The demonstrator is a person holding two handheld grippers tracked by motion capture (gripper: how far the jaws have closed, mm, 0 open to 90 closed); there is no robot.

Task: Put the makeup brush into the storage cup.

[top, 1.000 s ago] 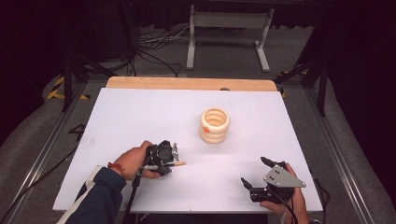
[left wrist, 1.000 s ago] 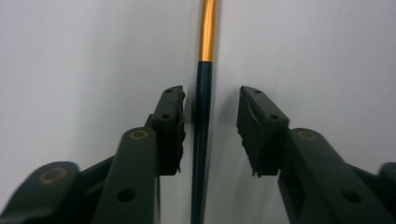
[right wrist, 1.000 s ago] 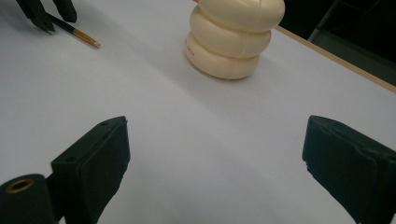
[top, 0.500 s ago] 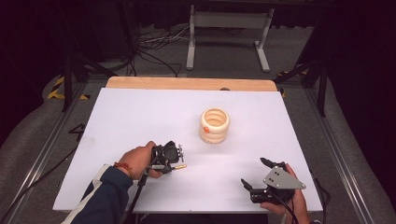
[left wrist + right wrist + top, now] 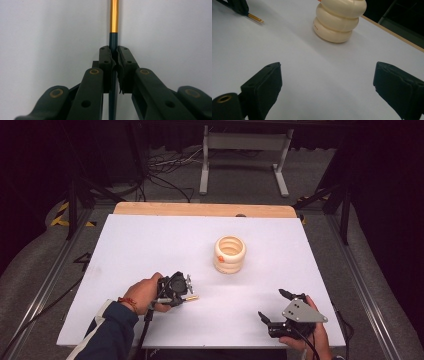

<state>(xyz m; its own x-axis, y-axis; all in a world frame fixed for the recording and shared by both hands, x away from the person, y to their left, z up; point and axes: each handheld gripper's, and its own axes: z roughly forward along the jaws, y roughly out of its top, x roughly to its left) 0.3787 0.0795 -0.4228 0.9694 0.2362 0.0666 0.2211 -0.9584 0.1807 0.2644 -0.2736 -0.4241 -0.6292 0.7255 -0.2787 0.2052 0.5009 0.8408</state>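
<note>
The left claw (image 5: 113, 63) is clenching a slim dark pen with a gold end (image 5: 114, 17) low on the desk (image 5: 150, 245), left of the cream ringed holder (image 5: 230, 254), so carrying it there is remaining, while the right claw (image 5: 327, 82) is resting released.

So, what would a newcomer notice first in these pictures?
Probably the cream ribbed holder, which stands alone near the middle of the white table. Next, the left claw, at the table's front left, is shut on a thin dark pen with a gold end. The right claw waits open at the front right, pointing toward the holder.
</note>
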